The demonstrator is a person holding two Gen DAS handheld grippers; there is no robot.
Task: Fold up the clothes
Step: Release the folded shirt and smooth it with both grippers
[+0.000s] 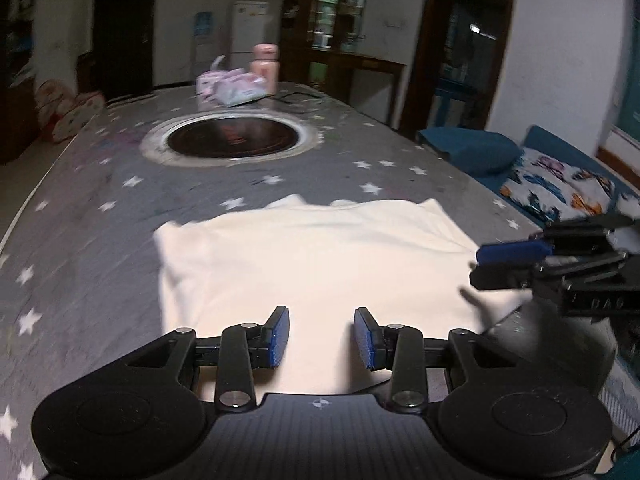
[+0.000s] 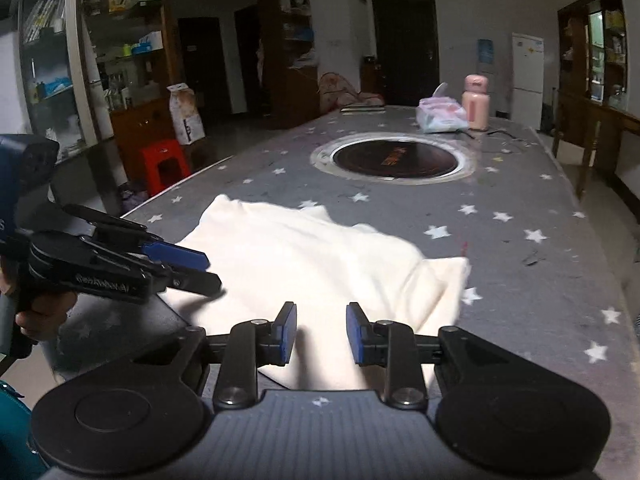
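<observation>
On the near end of the counter (image 2: pixel 520 200), which wears a grey cloth with white stars, lies the garment (image 1: pixel 312 256), cream-coloured and already doubled into a rough rectangle with layered edges showing at its right side in the right wrist view. Both grippers hang just above its near edge, side by side and pointing the same way, which I judge suits taking the hem at two places so the next fold lifts evenly. Left gripper (image 1: pixel 321 338) has its blue pads apart with only cloth showing between them; nothing is pinched. Right gripper (image 2: pixel 321 334) is likewise spread, empty, over the near right part of the garment. From each wrist view the other gripper shows from the side, pads also parted.

Set into the middle of the counter is a round dark hob (image 2: pixel 394 160) with a metal rim, well beyond the garment. At the far end stand a pink bottle (image 2: pixel 475 102), lid on, contents unseen, and just beside it a soft plastic packet (image 2: pixel 440 116); what it holds I cannot tell. Both are well apart from the work, so the folding area is free
</observation>
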